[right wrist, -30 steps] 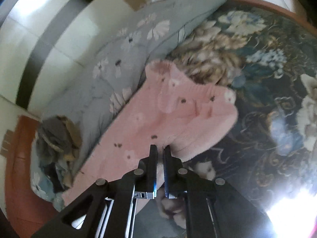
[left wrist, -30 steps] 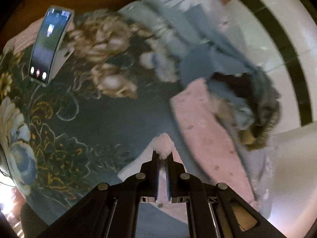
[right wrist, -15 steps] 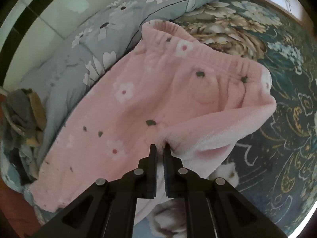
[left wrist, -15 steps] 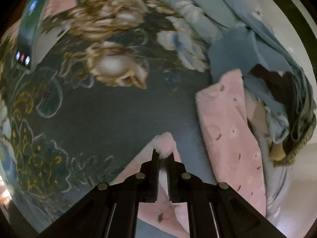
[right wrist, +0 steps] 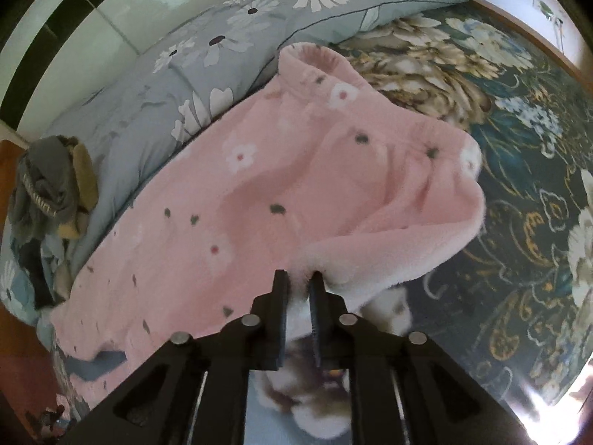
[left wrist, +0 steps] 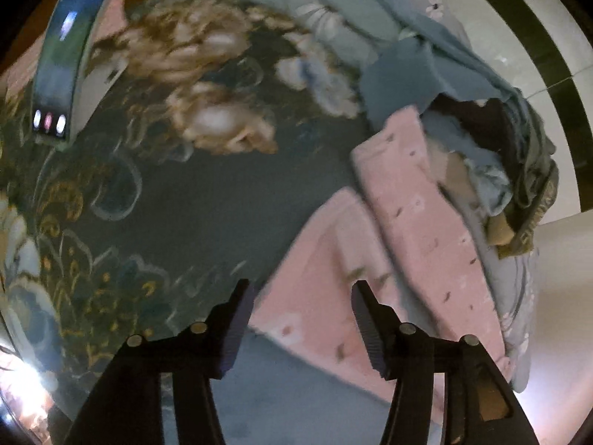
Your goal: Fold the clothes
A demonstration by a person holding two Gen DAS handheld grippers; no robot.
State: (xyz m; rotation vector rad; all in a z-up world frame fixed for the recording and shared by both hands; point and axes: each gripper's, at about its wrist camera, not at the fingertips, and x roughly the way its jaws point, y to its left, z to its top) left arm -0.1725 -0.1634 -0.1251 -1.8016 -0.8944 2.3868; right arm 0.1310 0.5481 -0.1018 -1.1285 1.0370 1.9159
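Note:
Pink fleece trousers [right wrist: 259, 193] with small flowers lie spread on a dark floral bedspread [right wrist: 519, 222], the waistband toward the far right. In the right wrist view my right gripper [right wrist: 298, 278] is shut on a folded-over edge of the pink trousers, with fleece pinched between its fingers. In the left wrist view my left gripper [left wrist: 302, 293] stands wide open just above a trouser leg [left wrist: 326, 278], holding nothing. A second pink leg [left wrist: 418, 222] runs along the right beside it.
A grey daisy-print quilt [right wrist: 222, 55] lies bunched along the far side. A heap of grey and tan clothes [right wrist: 48, 193] sits at the bed's end. A phone [left wrist: 63, 74] stands propped at the left wrist view's upper left. White wall with a dark stripe [left wrist: 548, 48] behind.
My left gripper has opened and let go of the pink trouser end it was pinching. My right gripper stays shut on the fabric and has come closer over the trousers.

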